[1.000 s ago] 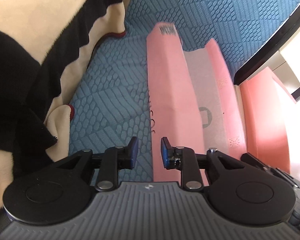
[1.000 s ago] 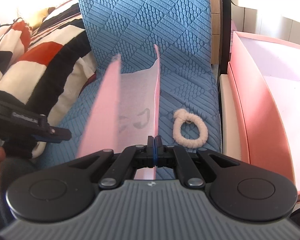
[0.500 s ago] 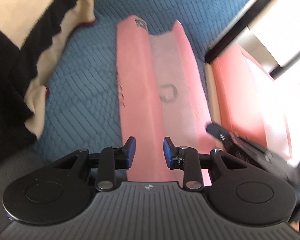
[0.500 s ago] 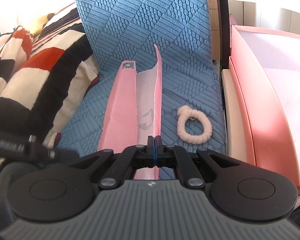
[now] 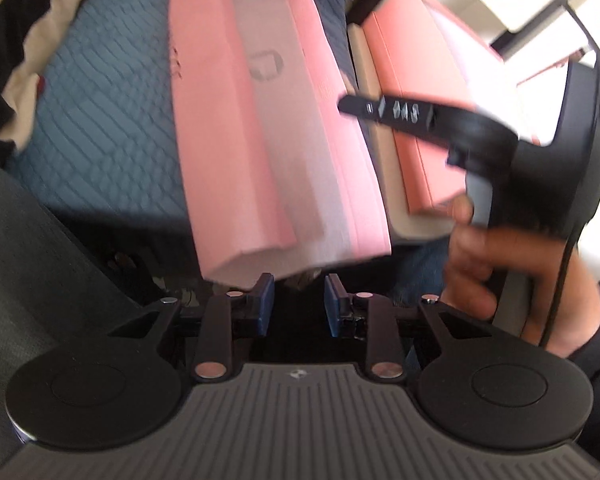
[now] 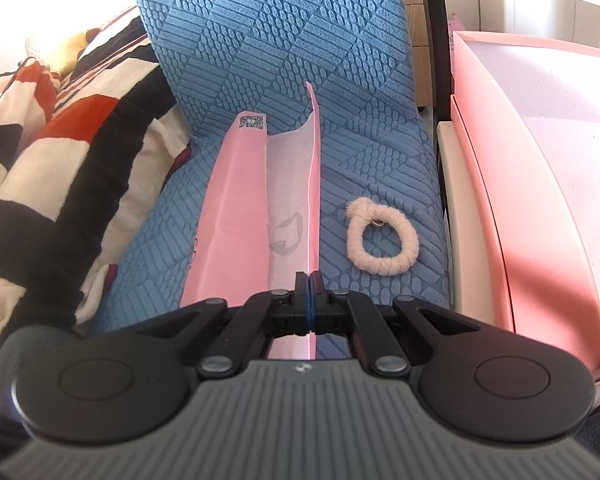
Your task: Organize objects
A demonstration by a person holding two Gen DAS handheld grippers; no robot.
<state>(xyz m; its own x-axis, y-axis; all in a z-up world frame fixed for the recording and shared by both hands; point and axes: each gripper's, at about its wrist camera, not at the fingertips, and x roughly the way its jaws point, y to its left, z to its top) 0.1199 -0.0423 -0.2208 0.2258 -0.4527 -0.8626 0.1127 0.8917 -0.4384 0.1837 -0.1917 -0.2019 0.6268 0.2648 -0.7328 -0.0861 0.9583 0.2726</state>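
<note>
- Two hand-held grippers work a long pink paper bag [image 6: 236, 216] that lies on a blue quilted cushion [image 6: 284, 52]; it reads as the bag-opening step of the tidying job.
- Far left in the right wrist view, a striped black, white and red plush blanket [image 6: 48, 168] is bunched against the cushion, clear of the work.
- Left hand-held gripper [image 5: 298, 300]: its jaws are closing, only a little way apart, with nothing between them; the bag's near open end sits just beyond the blue pads.
- Right hand-held gripper [image 6: 308, 294]: jaws fully closed on the bag's upright right wall, holding that side lifted so the pale inner lining [image 6: 290, 184] shows.
- Just right of the bag lies a cream fluffy hair tie [image 6: 382, 242], apart from the bag.
- Further right stands a pink open box [image 6: 496, 184], beside the cushion.
- Next, I judge, the left hand-held gripper must catch the bag's left flap, which is folded down flat, and spread the mouth wide enough for the hair tie.
- Hard to tell: the left wrist view is blurred, so whether the pads brush the bag's edge is unclear; the bag's far end and the box's right side are cut off.
</note>
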